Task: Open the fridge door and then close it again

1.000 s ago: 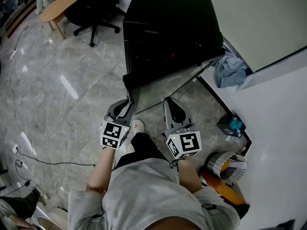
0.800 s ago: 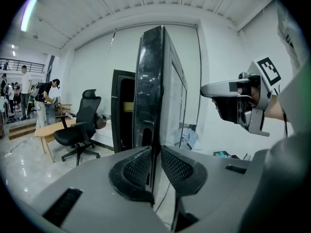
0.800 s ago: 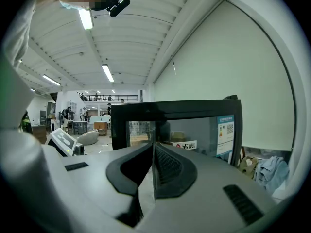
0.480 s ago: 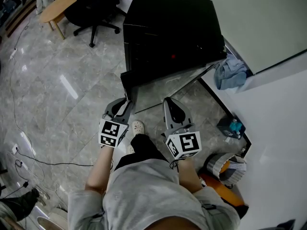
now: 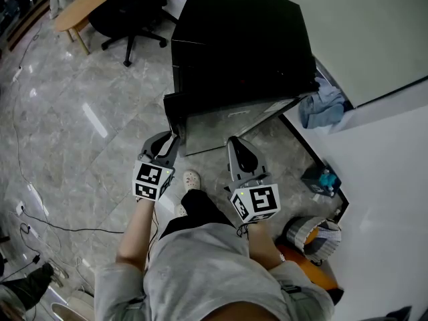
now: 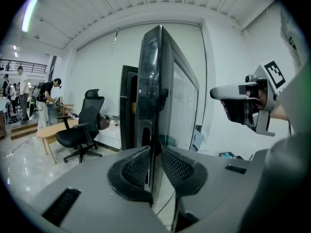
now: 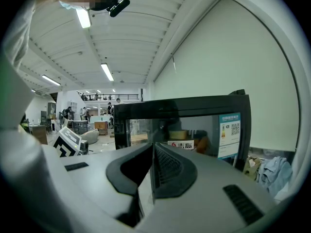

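The black fridge (image 5: 241, 39) stands against the white wall, its glass door (image 5: 221, 122) swung partly open toward me. My left gripper (image 5: 171, 143) is shut on the door's free edge; in the left gripper view the door (image 6: 160, 91) runs between the pads (image 6: 135, 166), which press on it. My right gripper (image 5: 235, 143) hangs in front of the door glass, shut with nothing in it. Its closed jaws (image 7: 152, 164) point at the door (image 7: 194, 130), through which shelves with goods show. The right gripper (image 6: 218, 92) also shows in the left gripper view.
A black office chair (image 5: 127, 12) and a wooden table (image 5: 83, 5) stand at the far left. A blue cloth (image 5: 321, 102) lies right of the fridge, with a teal item (image 5: 322, 176) and a basket (image 5: 314, 233) along the wall. A cable (image 5: 40, 212) crosses the floor.
The door has swung further open to the left, and my left gripper has moved left with its edge. The right gripper has barely shifted.
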